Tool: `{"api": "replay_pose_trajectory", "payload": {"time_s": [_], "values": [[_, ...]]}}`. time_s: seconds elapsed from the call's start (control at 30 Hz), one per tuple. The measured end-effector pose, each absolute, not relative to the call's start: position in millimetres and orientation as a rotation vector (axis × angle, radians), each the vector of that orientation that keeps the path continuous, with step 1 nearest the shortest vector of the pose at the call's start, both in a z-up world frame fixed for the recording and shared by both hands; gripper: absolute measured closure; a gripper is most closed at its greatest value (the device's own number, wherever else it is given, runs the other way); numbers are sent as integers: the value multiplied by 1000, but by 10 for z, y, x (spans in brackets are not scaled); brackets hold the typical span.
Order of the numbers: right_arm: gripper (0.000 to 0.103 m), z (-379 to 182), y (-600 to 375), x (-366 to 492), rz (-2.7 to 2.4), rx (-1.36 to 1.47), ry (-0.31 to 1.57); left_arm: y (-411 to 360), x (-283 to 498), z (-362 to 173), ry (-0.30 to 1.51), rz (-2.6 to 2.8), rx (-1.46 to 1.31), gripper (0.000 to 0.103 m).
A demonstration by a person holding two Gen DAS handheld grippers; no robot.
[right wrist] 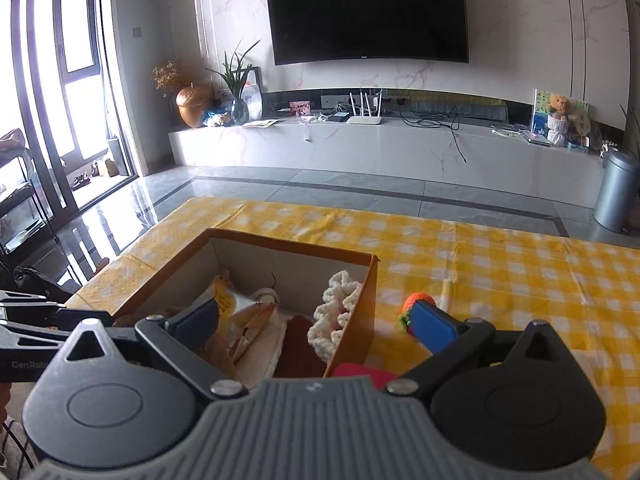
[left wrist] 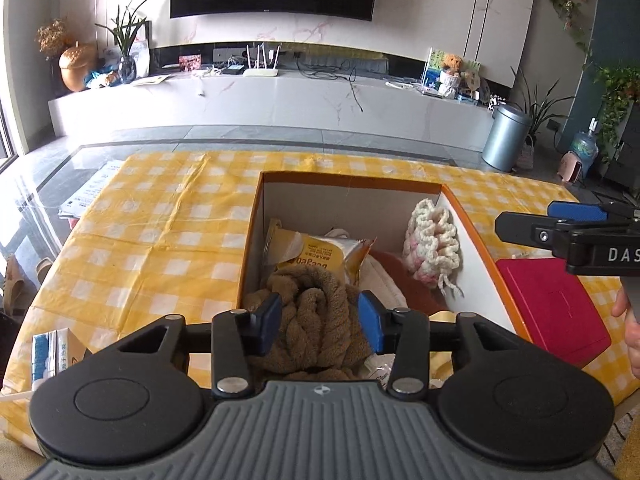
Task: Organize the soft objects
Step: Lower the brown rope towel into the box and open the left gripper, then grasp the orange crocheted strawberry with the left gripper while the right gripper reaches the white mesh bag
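Black left gripper, blue pads, silver screws, ribbed grey body, bare fingers

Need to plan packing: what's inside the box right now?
Inside the box: a brown towel between the left gripper's open fingers, a yellow packet, a white-pink knit piece and a rust-red cloth. Whatever lies beneath them is covered.

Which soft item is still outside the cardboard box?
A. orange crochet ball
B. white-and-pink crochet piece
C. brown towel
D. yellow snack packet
A: the orange crochet ball lies on the checked cloth right of the cardboard box; the other three sit inside it.
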State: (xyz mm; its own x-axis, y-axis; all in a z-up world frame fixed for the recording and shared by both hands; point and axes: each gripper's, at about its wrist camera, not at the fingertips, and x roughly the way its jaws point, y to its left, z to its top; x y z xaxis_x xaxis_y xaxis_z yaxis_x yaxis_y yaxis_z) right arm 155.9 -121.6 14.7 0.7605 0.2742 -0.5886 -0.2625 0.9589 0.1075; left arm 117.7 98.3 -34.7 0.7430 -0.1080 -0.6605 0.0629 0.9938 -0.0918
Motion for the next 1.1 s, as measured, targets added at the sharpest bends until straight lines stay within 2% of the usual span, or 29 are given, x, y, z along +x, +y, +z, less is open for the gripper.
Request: {"api": "replay_pose_trajectory", "payload": {"time_s": [0.03, 0.17, 0.23, 0.33, 0.83, 1.0, 1.1], "values": [[3, 166, -1222, 1549, 287, 17, 638, 973, 1167, -320, 712, -96, -64, 38], [3, 271, -1292, 1488, 255, 39, 606, 975, 1145, -234, 679, -33, -112, 35], [3, 292, -1333, 1461, 251, 66, 615, 1000, 1133, -191, 659, -16, -168, 23], [3, 295, -1360, 1410, 247, 66, 610, 1002, 1115, -151, 658, 7, -215, 15], [3, 365, -1732, 1308, 193, 46, 588, 478, 1081, 21, 636, 12, -61, 13], [3, 427, -2222, 1351, 135, 215, 602, 163, 1158, 115, 645, -8, -35, 13], [3, 510, -2451, 1246, 65, 210, 556, -26, 1147, 192, 619, 0, -24, 13]]}}
